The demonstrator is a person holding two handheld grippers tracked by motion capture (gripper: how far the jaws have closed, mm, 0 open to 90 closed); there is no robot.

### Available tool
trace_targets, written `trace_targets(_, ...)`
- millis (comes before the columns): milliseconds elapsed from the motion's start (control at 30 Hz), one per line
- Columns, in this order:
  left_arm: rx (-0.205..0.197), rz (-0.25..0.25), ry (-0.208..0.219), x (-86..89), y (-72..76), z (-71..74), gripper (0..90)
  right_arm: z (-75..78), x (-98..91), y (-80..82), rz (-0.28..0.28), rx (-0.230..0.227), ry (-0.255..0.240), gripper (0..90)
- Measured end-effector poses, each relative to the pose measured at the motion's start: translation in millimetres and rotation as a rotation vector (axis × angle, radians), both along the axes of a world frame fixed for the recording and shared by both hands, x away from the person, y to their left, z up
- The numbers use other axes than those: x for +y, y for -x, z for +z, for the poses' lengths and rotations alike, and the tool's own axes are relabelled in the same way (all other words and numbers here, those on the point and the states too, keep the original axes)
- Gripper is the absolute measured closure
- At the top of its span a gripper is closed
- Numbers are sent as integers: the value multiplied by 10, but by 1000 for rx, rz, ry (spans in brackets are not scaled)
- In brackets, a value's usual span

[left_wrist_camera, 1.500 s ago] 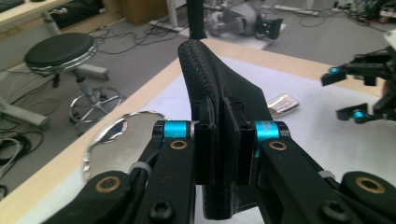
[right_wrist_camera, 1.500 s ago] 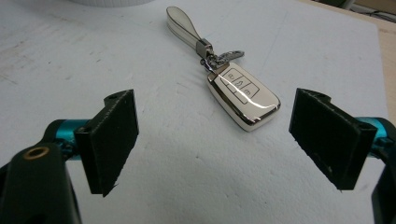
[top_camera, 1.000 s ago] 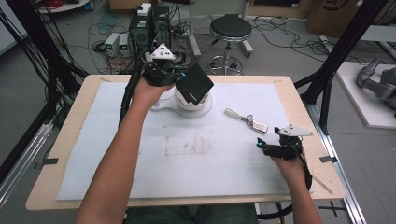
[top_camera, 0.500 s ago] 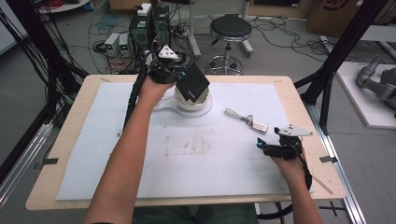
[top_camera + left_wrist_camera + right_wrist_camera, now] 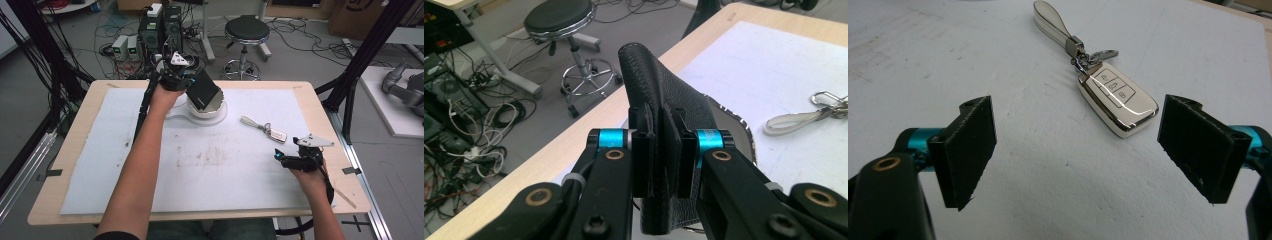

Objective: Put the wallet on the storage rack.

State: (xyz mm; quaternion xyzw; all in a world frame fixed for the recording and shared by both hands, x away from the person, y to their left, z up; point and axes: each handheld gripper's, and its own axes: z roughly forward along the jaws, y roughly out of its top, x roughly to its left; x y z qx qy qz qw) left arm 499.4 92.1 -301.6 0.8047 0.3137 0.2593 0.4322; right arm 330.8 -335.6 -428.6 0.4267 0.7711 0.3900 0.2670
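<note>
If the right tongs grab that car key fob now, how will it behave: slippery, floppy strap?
The key fob has a glossy, rounded shell, so it may slip between the pads of the open right tongs. It looks rigid and small, probably light. Its loop strap, joined by a metal clip, lies limp on the mat and will likely dangle and swing once lifted.

Lighting was even, bright, diffuse overhead; shadows were soft and short. High view looked soft and low in detail, with the pale grey table mat point(image 5: 125, 150) near washed out. In the left gripper view the black stitched leather pouch point(image 5: 664, 95) was sharp, while the black round stool point(image 5: 559, 20) at 11 o'clock was slightly soft and the frame's edges bowed. In the right gripper view the glossy cream key fob point(image 5: 1118, 102) carried specular glare at its 5 o'clock edge; near black foam pads point(image 5: 970, 150) were blurred.
</note>
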Motion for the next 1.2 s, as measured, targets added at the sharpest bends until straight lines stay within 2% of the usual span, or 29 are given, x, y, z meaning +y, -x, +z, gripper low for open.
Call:
trace_targets(133,-14,6,-28,-56,0,-30,827,-9,4,-6,3,4,2,158)
trace_targets(400,-4,12,-66,-155,6,-169,826,-8,4,3,2,4,-1,158)
trace_targets(567,6,5,-74,-194,10,-268,822,-11,9,-1,7,3,5,158)
trace_targets(700,33,16,-50,-183,-11,-322,797,-14,14,-2,7,6,3,159)
trace_targets(733,32,24,-56,-176,-15,-320,768,-14,14,-2,8,6,3,158)
trace_targets(833,34,44,-39,-151,-13,-307,563,-14,14,-2,7,6,3,158)
trace_targets(900,29,48,-28,-131,6,-278,496,-14,13,-5,8,6,5,158)
trace_targets(1067,9,4,34,-71,109,-155,400,-12,25,-10,9,3,6,158)
trace_targets(1200,-10,-30,55,-21,235,-46,365,-3,45,-10,14,0,7,159)
